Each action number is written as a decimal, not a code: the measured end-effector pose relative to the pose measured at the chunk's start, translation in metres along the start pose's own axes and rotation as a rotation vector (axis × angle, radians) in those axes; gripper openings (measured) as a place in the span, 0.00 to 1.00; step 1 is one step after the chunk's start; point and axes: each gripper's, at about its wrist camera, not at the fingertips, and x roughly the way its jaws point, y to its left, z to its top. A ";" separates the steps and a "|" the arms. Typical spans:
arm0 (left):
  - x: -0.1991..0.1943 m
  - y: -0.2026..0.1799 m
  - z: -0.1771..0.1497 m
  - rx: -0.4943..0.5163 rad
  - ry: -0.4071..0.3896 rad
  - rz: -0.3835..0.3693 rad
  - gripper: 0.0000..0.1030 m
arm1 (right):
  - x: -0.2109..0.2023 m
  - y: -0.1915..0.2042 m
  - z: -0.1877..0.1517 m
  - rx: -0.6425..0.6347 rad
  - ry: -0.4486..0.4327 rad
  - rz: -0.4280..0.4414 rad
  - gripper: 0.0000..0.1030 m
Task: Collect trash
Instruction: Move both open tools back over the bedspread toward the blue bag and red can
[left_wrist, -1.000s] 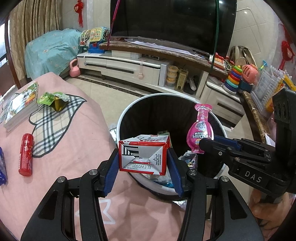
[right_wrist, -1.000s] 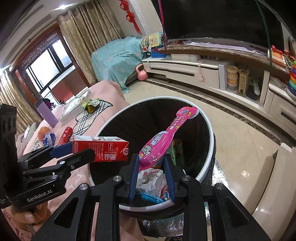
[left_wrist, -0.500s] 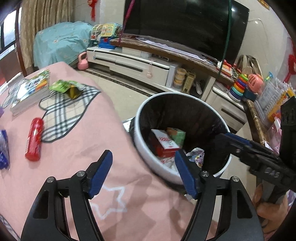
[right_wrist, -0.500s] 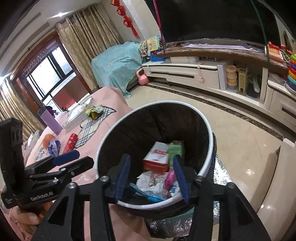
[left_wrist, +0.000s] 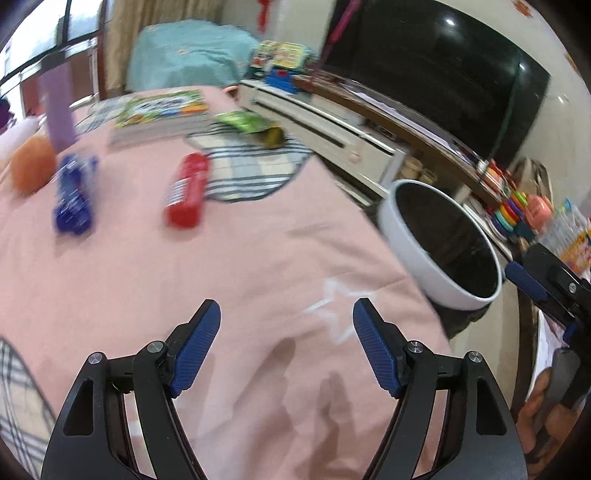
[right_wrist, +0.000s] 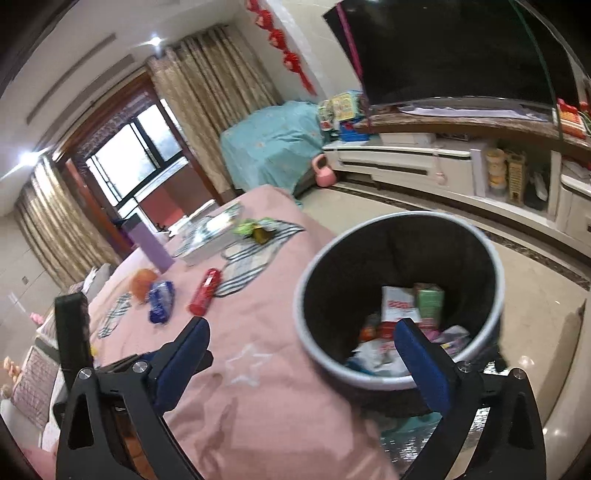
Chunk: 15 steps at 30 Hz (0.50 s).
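Trash still lies on the pink bed (left_wrist: 236, 258): a red tube (left_wrist: 186, 194), with a label band near one end, lies on its side at the edge of a plaid patch (left_wrist: 255, 170), and a crinkled blue wrapper (left_wrist: 74, 199) lies just beside it to the left, blurred. A green wrapper (left_wrist: 251, 125) sits farther back on the plaid patch, next to a stack of books (left_wrist: 162, 118). An orange ball (left_wrist: 31, 168) and a purple box (left_wrist: 57, 110) stand behind the blue wrapper.

The bin (right_wrist: 491, 258), white-rimmed and dark inside, stands against the bed's edge; it holds a white-and-red carton (right_wrist: 397, 304), a green box (right_wrist: 428, 299) and crumpled scraps.

The left gripper (left_wrist: 286, 350) hovers over the bed with jaws spread wide, holding nothing. The right gripper (right_wrist: 301, 363) is above the bed's edge and the bin's near rim, jaws likewise wide and empty.
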 end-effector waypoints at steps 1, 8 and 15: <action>-0.003 0.011 -0.002 -0.022 -0.004 0.009 0.74 | 0.003 0.008 -0.002 -0.006 0.005 0.010 0.99; -0.024 0.068 -0.018 -0.126 -0.032 0.058 0.74 | 0.027 0.048 -0.020 -0.028 0.068 0.061 0.99; -0.031 0.110 -0.030 -0.203 -0.033 0.096 0.74 | 0.055 0.075 -0.037 -0.049 0.122 0.060 0.99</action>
